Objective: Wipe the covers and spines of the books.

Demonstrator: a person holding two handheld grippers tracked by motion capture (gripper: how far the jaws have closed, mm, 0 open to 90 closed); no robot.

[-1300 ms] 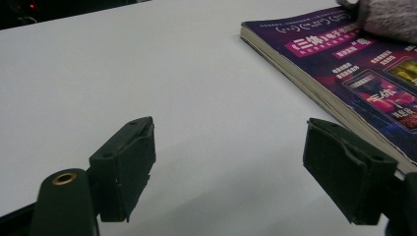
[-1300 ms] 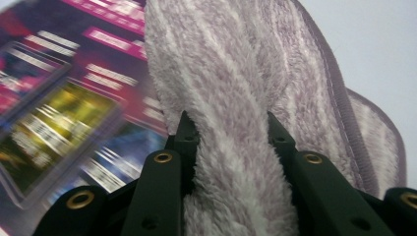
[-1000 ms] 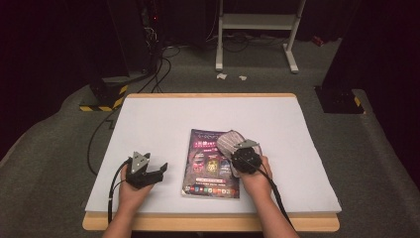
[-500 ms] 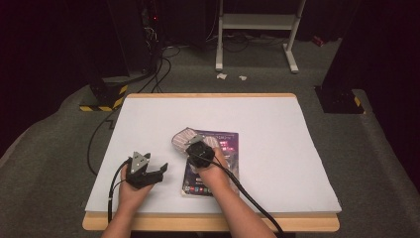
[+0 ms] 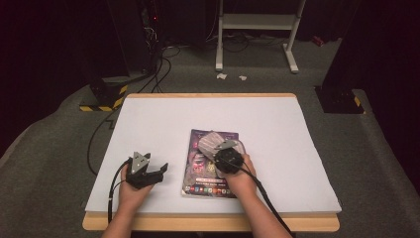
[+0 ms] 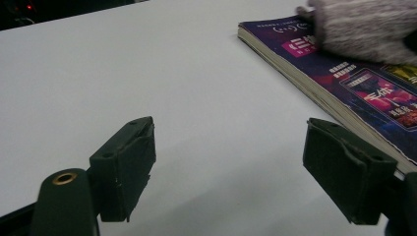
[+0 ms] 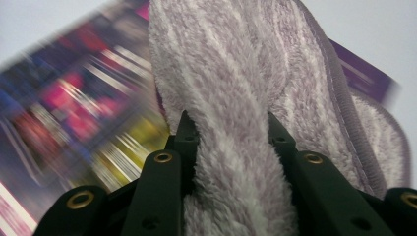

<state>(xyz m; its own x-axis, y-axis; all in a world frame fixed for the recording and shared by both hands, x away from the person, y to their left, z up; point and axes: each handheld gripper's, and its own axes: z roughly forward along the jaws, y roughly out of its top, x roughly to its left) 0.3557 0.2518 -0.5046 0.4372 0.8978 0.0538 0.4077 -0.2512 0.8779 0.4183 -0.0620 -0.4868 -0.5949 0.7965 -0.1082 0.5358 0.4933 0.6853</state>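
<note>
A purple magazine (image 5: 210, 166) lies flat on the white table (image 5: 163, 119), slightly right of the middle. My right gripper (image 5: 218, 148) is over it, shut on a folded grey fluffy cloth (image 5: 212, 143) that presses on the cover. In the right gripper view the cloth (image 7: 246, 98) bulges out between the two black jaws, with the magazine (image 7: 74, 113) blurred beneath. My left gripper (image 5: 148, 173) rests on the table left of the magazine, open with nothing between its fingers. In the left gripper view the magazine's spine (image 6: 314, 88) and the cloth (image 6: 369, 27) lie to the upper right.
Cables (image 5: 101, 144) trail off the table's left side down to the floor. A white metal stand (image 5: 257, 29) and dark equipment stand behind the table. The wooden front edge (image 5: 208, 223) runs just under my forearms.
My right gripper swept the cloth from the magazine's right side across to its left, then came back to the right over the cover. The left gripper stayed where it was.
</note>
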